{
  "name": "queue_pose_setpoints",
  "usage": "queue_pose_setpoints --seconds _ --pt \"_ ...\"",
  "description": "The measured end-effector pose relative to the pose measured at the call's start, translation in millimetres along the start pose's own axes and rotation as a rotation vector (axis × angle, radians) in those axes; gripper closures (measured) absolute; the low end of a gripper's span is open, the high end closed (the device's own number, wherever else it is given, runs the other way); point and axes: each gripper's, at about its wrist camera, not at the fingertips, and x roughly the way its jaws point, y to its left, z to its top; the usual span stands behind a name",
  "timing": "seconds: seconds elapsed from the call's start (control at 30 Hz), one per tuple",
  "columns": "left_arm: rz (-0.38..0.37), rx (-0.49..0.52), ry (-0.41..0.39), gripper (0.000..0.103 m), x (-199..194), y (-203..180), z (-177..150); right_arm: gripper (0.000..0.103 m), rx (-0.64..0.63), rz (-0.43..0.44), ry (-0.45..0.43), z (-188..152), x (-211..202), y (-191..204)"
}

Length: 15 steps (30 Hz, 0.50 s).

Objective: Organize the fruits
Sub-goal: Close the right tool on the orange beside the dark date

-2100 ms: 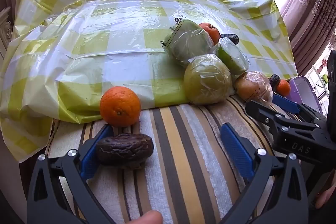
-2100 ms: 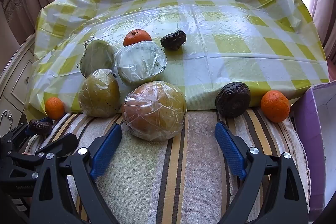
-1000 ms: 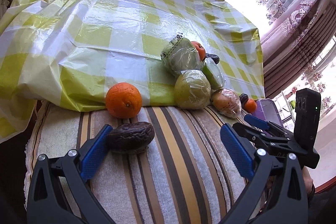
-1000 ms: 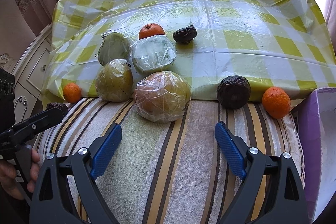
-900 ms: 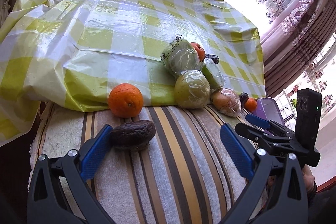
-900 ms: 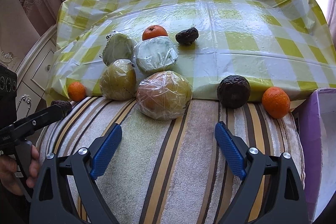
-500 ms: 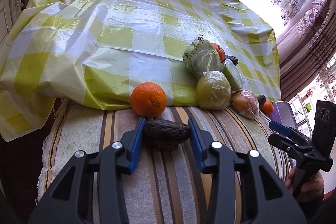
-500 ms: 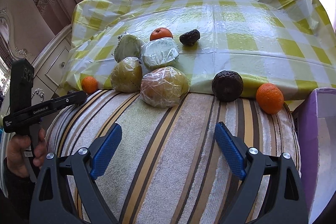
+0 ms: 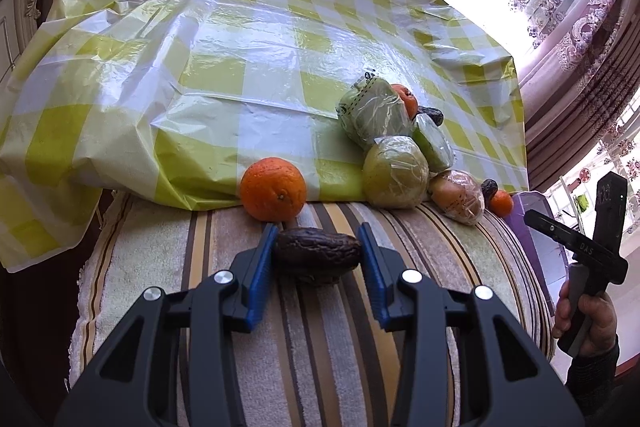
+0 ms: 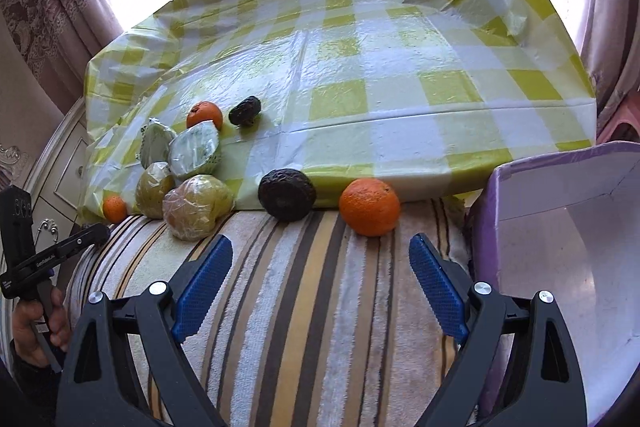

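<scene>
My left gripper is shut on a dark wrinkled fruit on the striped towel. An orange sits just behind it. Several plastic-wrapped fruits are piled further right. My right gripper is open and empty above the towel. Ahead of it lie another dark wrinkled fruit and an orange. The wrapped pile, a small orange and a third dark fruit lie to the left. The left gripper shows at the left edge.
A purple box with a white inside stands open at the right end of the towel. A yellow-and-white checked plastic cloth covers the surface behind the fruit. Curtains and a white cabinet lie around the edges.
My left gripper moved forward and closed on the dark wrinkled fruit. My right gripper drew back and swung right, bringing the purple box into view.
</scene>
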Motion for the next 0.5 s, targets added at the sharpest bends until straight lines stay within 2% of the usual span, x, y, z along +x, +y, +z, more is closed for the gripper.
queue_pose_setpoints --seconds 0.13,0.2,0.37,0.5 --pt "-0.008 0.026 -0.020 0.063 -4.3 -8.9 0.2 0.019 -0.060 -0.043 0.016 7.9 17.0 -2.5" --pt "-0.014 0.031 -0.031 0.063 -7.7 -11.5 1.1 0.031 -0.067 -0.054 0.014 11.5 21.4 -4.3" --pt "-0.025 0.042 -0.043 0.063 -12.8 -16.9 3.4 0.041 -0.051 -0.047 0.051 14.2 35.3 -12.6" --pt "-0.034 0.058 -0.043 0.063 -13.1 -24.5 3.8 0.062 -0.033 -0.015 0.068 13.3 40.5 -16.9"
